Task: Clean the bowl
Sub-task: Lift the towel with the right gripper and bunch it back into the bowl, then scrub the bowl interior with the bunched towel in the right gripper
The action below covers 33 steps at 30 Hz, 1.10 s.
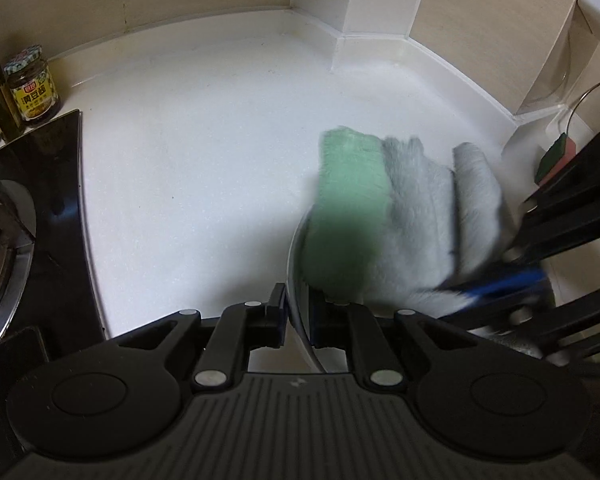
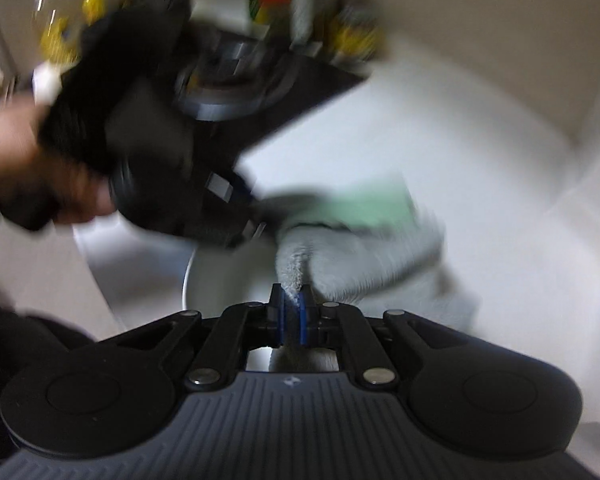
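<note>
My left gripper [image 1: 298, 316] is shut on the thin rim of a white bowl [image 1: 296, 248] and holds it over the white counter. A grey and green cloth [image 1: 384, 216] fills the bowl and is blurred by motion. My right gripper [image 2: 293, 316] is shut on a fold of this cloth [image 2: 340, 248], pressing it into the bowl [image 2: 220, 276]. In the left wrist view the right gripper [image 1: 496, 284] comes in from the right. In the right wrist view the left gripper [image 2: 244, 216] and the hand holding it show at the upper left, blurred.
A black gas stove [image 1: 24, 216] lies at the left, with a sauce jar [image 1: 32, 84] and a bottle behind it. A white counter [image 1: 204, 160] runs back to the tiled wall corner. A sponge [image 1: 556, 156] sits at the far right by the sink.
</note>
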Each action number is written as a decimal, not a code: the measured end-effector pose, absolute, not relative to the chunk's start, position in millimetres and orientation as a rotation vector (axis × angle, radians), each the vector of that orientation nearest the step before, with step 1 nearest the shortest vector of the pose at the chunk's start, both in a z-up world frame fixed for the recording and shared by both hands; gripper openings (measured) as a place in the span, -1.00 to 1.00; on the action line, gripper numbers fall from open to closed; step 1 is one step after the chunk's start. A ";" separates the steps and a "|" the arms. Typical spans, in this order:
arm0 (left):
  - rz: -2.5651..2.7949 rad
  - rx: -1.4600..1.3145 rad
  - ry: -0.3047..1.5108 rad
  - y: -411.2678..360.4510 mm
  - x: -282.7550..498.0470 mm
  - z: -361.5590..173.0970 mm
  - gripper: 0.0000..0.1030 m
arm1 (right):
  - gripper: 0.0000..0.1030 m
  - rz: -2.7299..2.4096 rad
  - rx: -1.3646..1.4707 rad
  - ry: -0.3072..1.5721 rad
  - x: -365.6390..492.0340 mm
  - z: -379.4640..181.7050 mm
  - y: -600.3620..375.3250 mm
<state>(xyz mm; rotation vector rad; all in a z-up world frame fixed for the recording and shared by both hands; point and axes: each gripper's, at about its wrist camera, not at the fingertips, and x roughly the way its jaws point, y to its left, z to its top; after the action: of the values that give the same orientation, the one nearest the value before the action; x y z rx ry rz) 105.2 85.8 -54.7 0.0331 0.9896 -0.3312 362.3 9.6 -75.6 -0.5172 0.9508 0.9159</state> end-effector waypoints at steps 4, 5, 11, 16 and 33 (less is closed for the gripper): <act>-0.318 0.029 0.979 85.0 104.4 -56.5 -0.82 | -0.90 0.872 -0.457 1.035 381.2 -93.8 17.3; -0.312 0.031 0.977 84.3 104.1 -56.8 -0.82 | -0.90 0.853 -0.455 1.047 384.6 -96.5 18.8; -0.298 0.063 0.965 78.2 103.4 -59.2 -0.83 | -0.88 0.868 -0.487 1.116 385.5 -103.1 22.5; -0.304 0.061 0.962 78.4 103.5 -60.3 -0.83 | -0.72 0.864 -0.375 1.130 390.8 -84.8 7.4; -0.293 0.092 0.961 74.9 104.7 -59.5 -0.80 | -0.76 0.686 -0.593 0.989 398.0 -100.2 36.4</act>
<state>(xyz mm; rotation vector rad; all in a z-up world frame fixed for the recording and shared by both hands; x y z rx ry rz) 104.7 74.9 -59.5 0.0920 0.9608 -0.2930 398.0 36.4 -100.2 -0.5935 0.9889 0.6856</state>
